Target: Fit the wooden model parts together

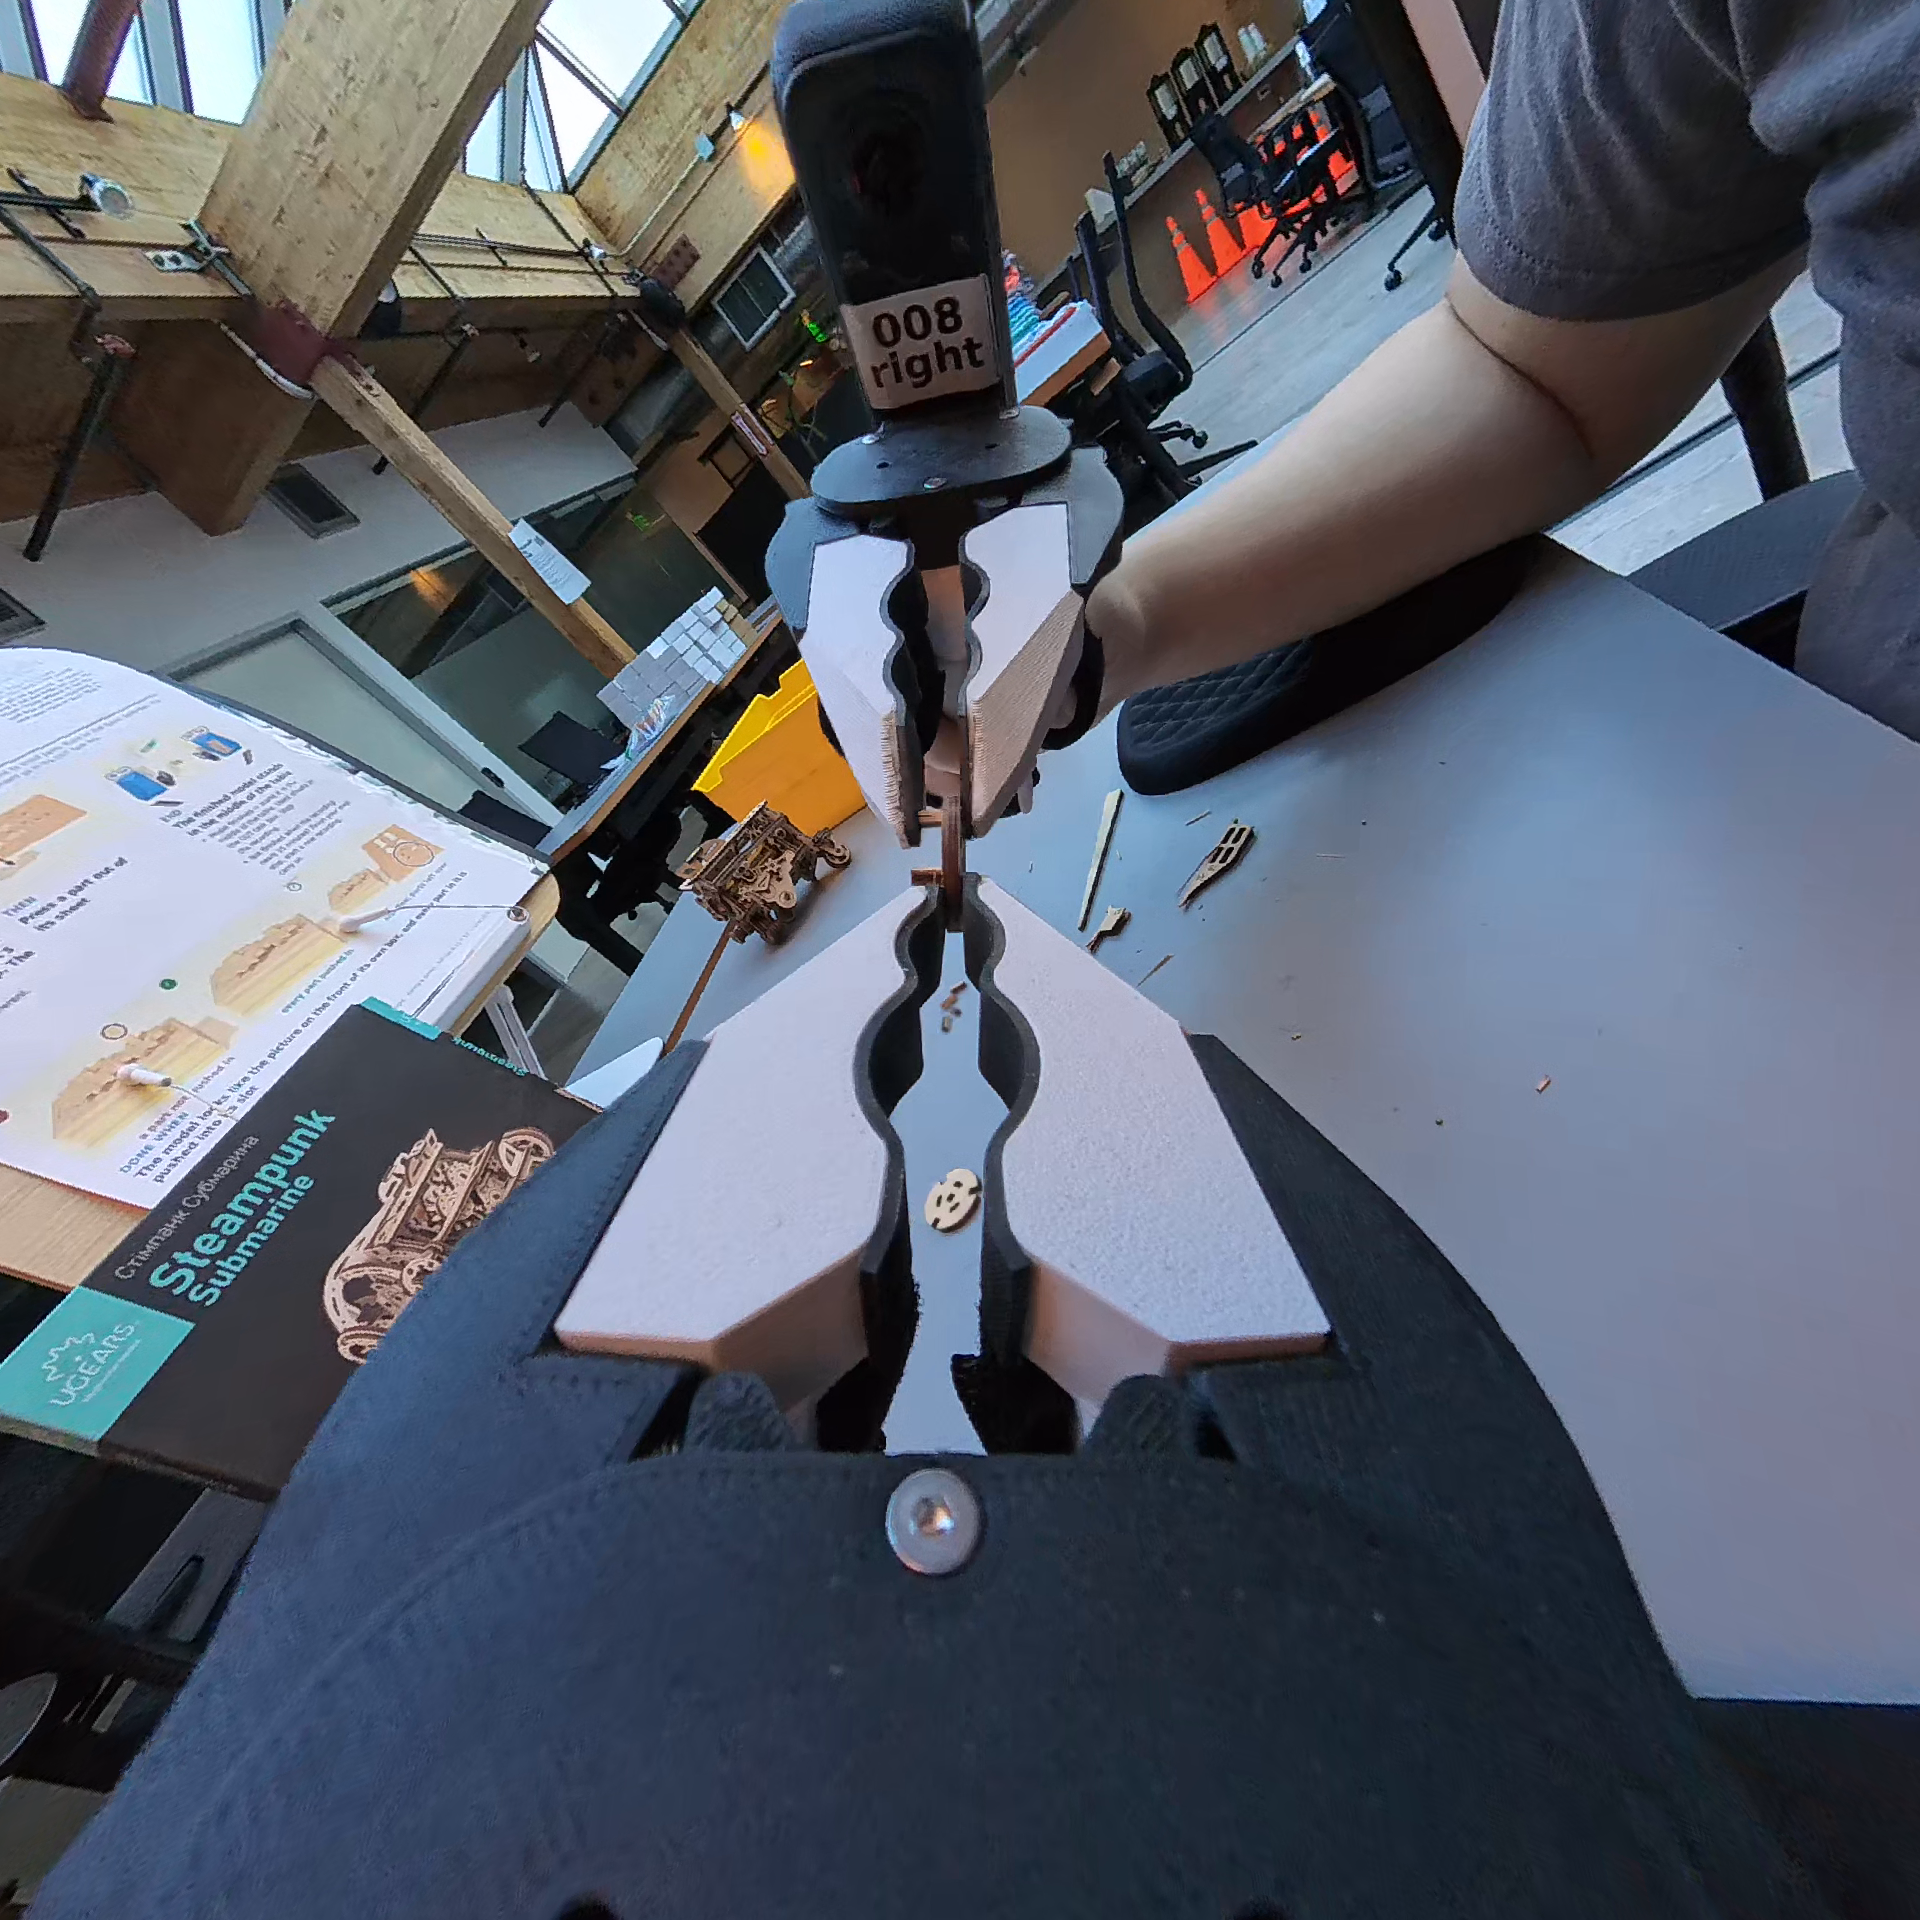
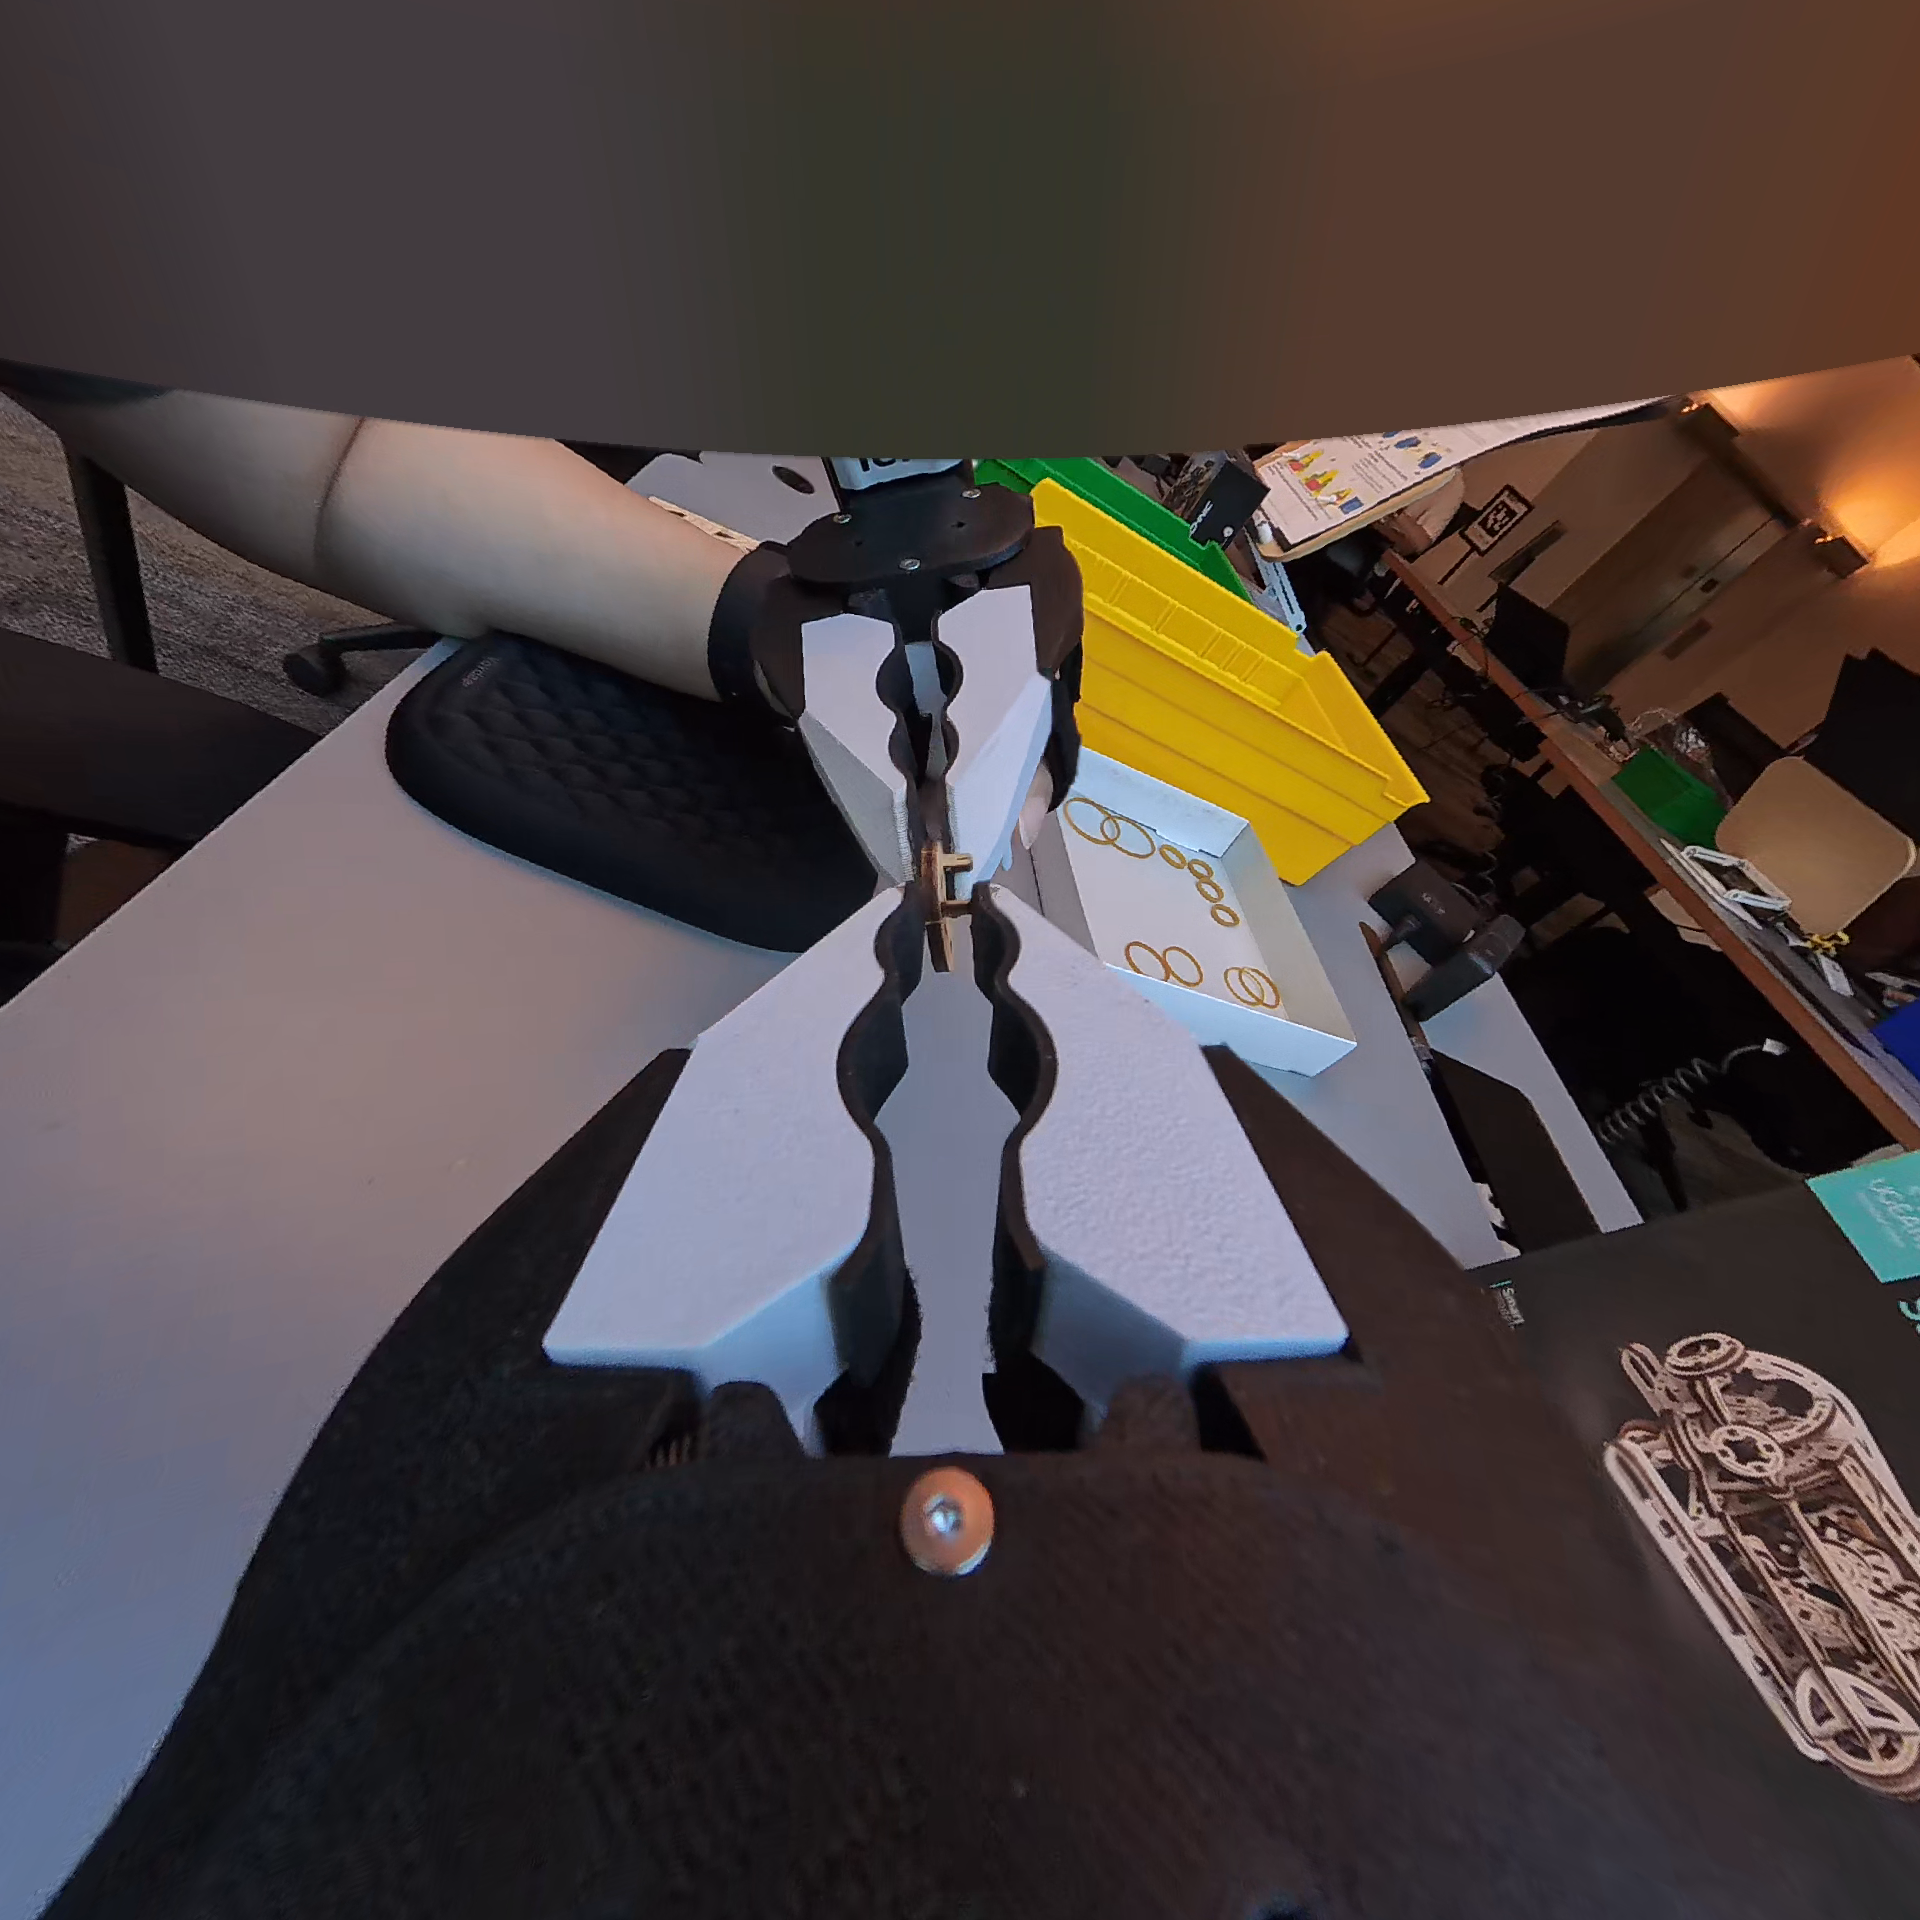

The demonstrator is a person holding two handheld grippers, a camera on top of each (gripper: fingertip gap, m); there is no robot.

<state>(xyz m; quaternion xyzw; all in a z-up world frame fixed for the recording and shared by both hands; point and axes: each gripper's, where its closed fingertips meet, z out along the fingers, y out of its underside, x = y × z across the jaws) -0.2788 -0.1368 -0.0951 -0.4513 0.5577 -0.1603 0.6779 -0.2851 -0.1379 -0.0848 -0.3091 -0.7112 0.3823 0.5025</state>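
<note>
A small round wooden part (image 1: 951, 857) with short pegs is held edge-on above the grey table (image 1: 1455, 1039). My left gripper (image 1: 951, 906) is shut on its near edge. My right gripper (image 1: 935, 821) comes in from opposite, tip to tip, and is shut on its far edge. In the right wrist view the same part (image 2: 940, 888) sits between my right gripper (image 2: 940, 914) and my left gripper (image 2: 935, 836). I cannot tell whether it is one piece or two joined. A loose wooden disc (image 1: 953, 1200) lies on the table below. A part-built wooden model (image 1: 764, 868) stands behind.
Wood scraps (image 1: 1216, 862) and a thin stick (image 1: 1101, 857) lie to the right. A black wrist pad (image 1: 1299, 696) bears a person's forearm. The model's black box (image 1: 260, 1247) and an instruction sheet (image 1: 208, 883) lie left. A white tray (image 2: 1299, 1039) of rubber bands and a yellow bin (image 2: 1247, 707) stand nearby. The tips of both grippers are at nearly the same place.
</note>
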